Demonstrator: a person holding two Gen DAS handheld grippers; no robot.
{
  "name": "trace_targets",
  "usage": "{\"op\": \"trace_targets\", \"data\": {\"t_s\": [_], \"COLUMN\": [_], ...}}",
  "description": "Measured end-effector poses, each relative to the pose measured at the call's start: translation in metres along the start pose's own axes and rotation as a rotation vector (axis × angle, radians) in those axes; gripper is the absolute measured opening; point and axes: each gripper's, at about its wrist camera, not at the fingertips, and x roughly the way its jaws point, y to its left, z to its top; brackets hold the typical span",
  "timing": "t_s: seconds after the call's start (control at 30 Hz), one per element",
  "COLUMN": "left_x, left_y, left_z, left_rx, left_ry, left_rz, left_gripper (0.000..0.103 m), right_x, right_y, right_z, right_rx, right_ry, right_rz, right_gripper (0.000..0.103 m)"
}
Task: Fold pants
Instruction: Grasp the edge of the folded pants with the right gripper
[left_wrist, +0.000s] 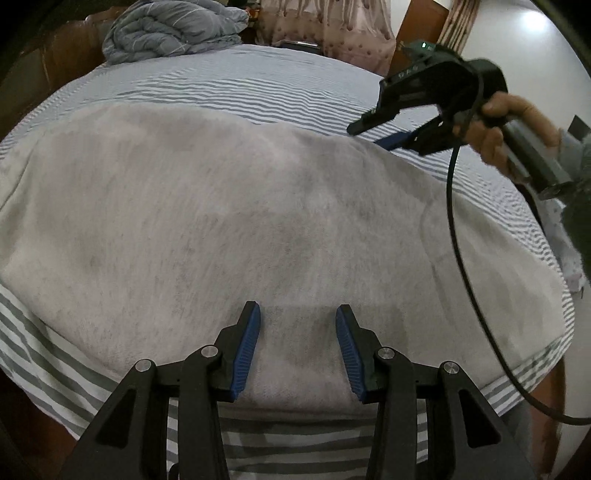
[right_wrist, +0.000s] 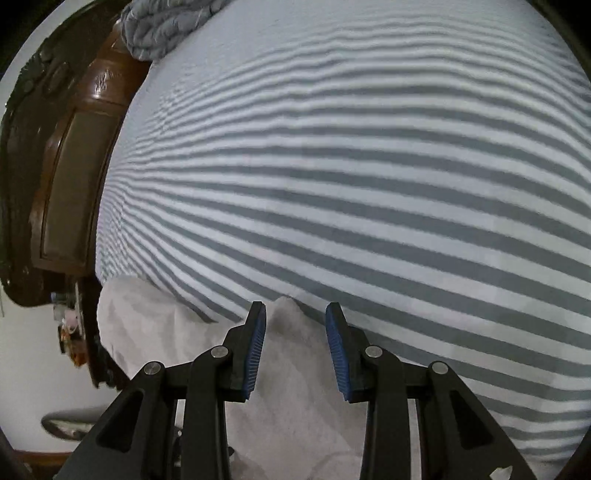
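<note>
1. Hovering both grippers over the pants (left_wrist: 258, 206), nothing gripped. The fabric lies flat across the near side of the bed, pale grey and fleecy, looks already doubled leg on leg, though I can't confirm layers from here.
2. My left gripper (left_wrist: 297, 325): jaws spread, over the near edge of the cloth, nothing between the pads.
3. My right gripper (right_wrist: 295, 321): jaws spread too. In my right wrist view a raised corner of the pants (right_wrist: 286, 310) pokes up between the fingertips, not pinched. From the left wrist view the same tool sits at the far right edge of the fabric, above it.
4. Judged step: lining up grasps for the next fold. Progress roughly mid-task, unconfirmed.
5. Next move needs: the right to come down and pinch that corner through all layers; the left to take a matching edge point, so both lift together and the fold lands square. Plush cloth, so thick pinch, likely to slip if shallow.
6. Watch the black cable (left_wrist: 454, 221) hanging from the right tool; it drapes across the cloth and could drag it.
7. Surface: bed sheet (right_wrist: 369, 184), grey-white striped, soft, slightly rippled.
8. Room: a bunched duvet (left_wrist: 166, 29) at the far end, a dark wooden bed frame (right_wrist: 74, 147) alongside, curtain (left_wrist: 325, 26) behind.
</note>
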Motion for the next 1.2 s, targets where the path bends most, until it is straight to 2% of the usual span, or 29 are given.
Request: {"op": "trace_targets", "data": {"t_s": [0.13,0.23,0.3,0.43,0.47,0.5,0.53,0.6,0.63,0.87,0.93,1.07,1.17,1.2], "left_x": [0.004,0.002,0.004,0.002,0.002,0.001,0.0,0.0,-0.001,-0.003,-0.003,-0.005,-0.005,-0.006], "left_y": [0.001,0.003,0.007,0.01,0.01,0.01,0.009,0.003,0.002,0.001,0.001,0.003,0.003,0.003], "left_z": [0.004,0.002,0.002,-0.001,-0.001,-0.001,-0.002,-0.004,-0.005,-0.009,-0.009,-0.008,-0.01,-0.011], "left_rx": [-0.01,-0.014,-0.019,-0.008,-0.005,-0.005,-0.007,-0.01,-0.013,-0.019,-0.024,-0.031,-0.025,-0.022], "left_ry": [0.001,-0.003,-0.003,-0.008,-0.008,-0.008,-0.008,-0.009,-0.01,-0.023,-0.021,-0.021,-0.023,-0.025], "left_rz": [-0.008,-0.013,-0.014,-0.006,-0.004,-0.004,-0.005,-0.005,-0.006,0.001,-0.001,-0.007,-0.003,-0.001], "left_gripper": [0.044,0.044,0.044,0.044,0.044,0.044,0.044,0.044,0.044,0.044,0.044,0.044,0.044,0.044], "right_x": [0.005,0.008,0.009,0.012,0.012,0.011,0.011,0.01,0.009,0.004,0.012,0.019,0.019,0.02], "right_y": [0.005,0.017,0.018,0.008,0.003,0.002,0.001,0.005,0.008,0.017,0.014,0.015,0.025,0.027], "right_z": [-0.007,-0.019,-0.024,-0.015,-0.011,-0.01,-0.009,-0.007,-0.009,-0.009,-0.007,-0.004,0.0,0.002], "right_rx": [-0.055,-0.172,-0.206,-0.167,-0.138,-0.126,-0.121,-0.133,-0.141,-0.171,-0.165,-0.168,-0.202,-0.195], "right_ry": [0.061,0.101,0.114,0.081,0.07,0.059,0.043,0.012,-0.004,-0.122,-0.121,-0.164,-0.215,-0.208], "right_rz": [0.049,0.042,0.046,0.112,0.151,0.167,0.171,0.168,0.164,0.046,0.011,-0.057,-0.149,-0.138], "right_gripper": [0.032,0.032,0.033,0.033,0.033,0.03,0.02,0.014,0.011,0.007,0.006,0.007,0.008,0.008]}}
